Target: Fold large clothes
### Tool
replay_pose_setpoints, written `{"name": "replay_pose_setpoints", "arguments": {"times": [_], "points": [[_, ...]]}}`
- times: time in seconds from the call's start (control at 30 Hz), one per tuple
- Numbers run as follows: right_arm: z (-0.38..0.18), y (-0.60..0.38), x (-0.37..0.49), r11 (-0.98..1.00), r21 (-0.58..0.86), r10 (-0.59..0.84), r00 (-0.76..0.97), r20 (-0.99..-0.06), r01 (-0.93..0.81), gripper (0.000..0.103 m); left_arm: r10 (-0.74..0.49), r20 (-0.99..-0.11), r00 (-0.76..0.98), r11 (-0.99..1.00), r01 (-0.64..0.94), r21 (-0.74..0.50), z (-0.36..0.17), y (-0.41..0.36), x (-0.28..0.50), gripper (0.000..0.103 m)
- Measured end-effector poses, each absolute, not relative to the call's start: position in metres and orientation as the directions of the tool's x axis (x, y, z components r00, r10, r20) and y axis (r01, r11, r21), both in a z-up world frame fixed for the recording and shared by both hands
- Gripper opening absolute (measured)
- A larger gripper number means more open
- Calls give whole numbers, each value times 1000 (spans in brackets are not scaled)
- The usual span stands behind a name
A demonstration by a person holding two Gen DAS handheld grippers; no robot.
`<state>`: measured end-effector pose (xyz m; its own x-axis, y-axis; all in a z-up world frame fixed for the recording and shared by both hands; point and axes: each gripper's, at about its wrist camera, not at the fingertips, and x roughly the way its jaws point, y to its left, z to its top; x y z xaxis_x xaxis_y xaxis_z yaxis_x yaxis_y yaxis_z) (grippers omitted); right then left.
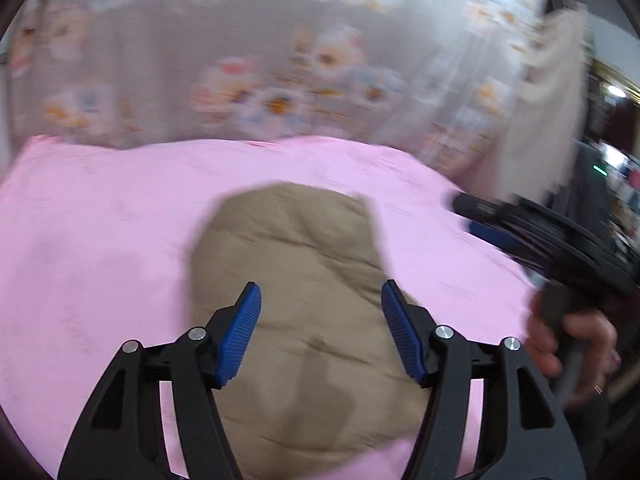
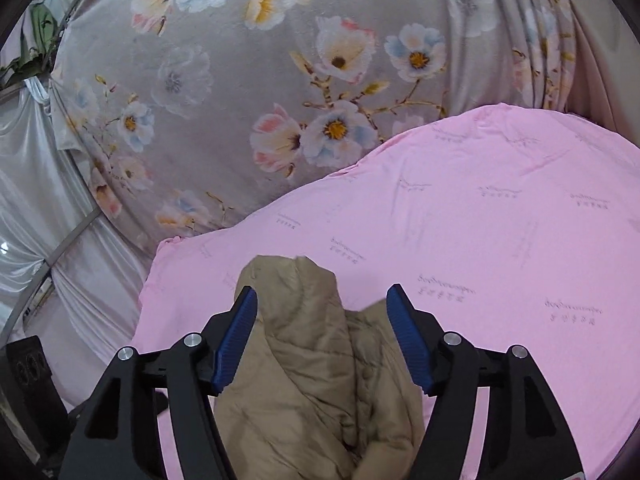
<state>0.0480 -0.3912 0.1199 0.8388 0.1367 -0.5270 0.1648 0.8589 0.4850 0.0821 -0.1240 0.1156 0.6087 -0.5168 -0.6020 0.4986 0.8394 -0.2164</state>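
Observation:
A tan quilted jacket lies bunched on a pink sheet. My left gripper hovers above it, open, with its blue pads apart and nothing pressed between them. In the right wrist view the same tan jacket lies folded over near the sheet's left edge. My right gripper stands open over it, its pads clear of the cloth. The right gripper also shows in the left wrist view at the right, held by a person's hand.
A grey flowered curtain hangs behind the pink sheet. White satin drapery and a black box stand at the left. Cream cloth hangs at the right of the left wrist view.

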Motion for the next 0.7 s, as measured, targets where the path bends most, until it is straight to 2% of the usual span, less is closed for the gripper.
{"name": "replay_pose_setpoints", "arguments": {"times": [0.1, 0.2, 0.4, 0.43, 0.47, 0.53, 0.57, 0.63, 0.7], "points": [[119, -382, 91, 833, 532, 197, 818, -540, 151, 69, -429, -613, 663, 900, 371, -228, 120, -99, 134, 60], [102, -372, 128, 824, 534, 213, 773, -598, 186, 69, -383, -641, 666, 923, 303, -237, 113, -92, 174, 60], [43, -361, 158, 851, 450, 176, 658, -732, 273, 69, -392, -684, 615, 920, 279, -277, 88, -94, 205, 60], [36, -361, 157, 852, 451, 183, 655, -733, 266, 66, -401, -688, 605, 916, 283, -285, 84, -98, 209, 60], [31, -361, 155, 853, 460, 197, 663, -723, 247, 46, -413, -690, 594, 910, 290, -295, 80, -101, 211, 60], [34, -367, 138, 839, 502, 203, 733, -650, 212, 25, -429, -699, 572, 903, 299, -309, 74, -110, 215, 60], [39, -369, 128, 832, 517, 195, 767, -612, 201, 19, -437, -699, 566, 899, 303, -316, 72, -113, 216, 60], [49, -376, 106, 826, 523, 140, 823, -550, 209, 16, -444, -702, 558, 895, 314, -317, 70, -123, 217, 59], [43, -383, 97, 829, 499, 84, 827, -556, 251, 15, -450, -702, 551, 891, 329, -312, 68, -135, 218, 59]]}}
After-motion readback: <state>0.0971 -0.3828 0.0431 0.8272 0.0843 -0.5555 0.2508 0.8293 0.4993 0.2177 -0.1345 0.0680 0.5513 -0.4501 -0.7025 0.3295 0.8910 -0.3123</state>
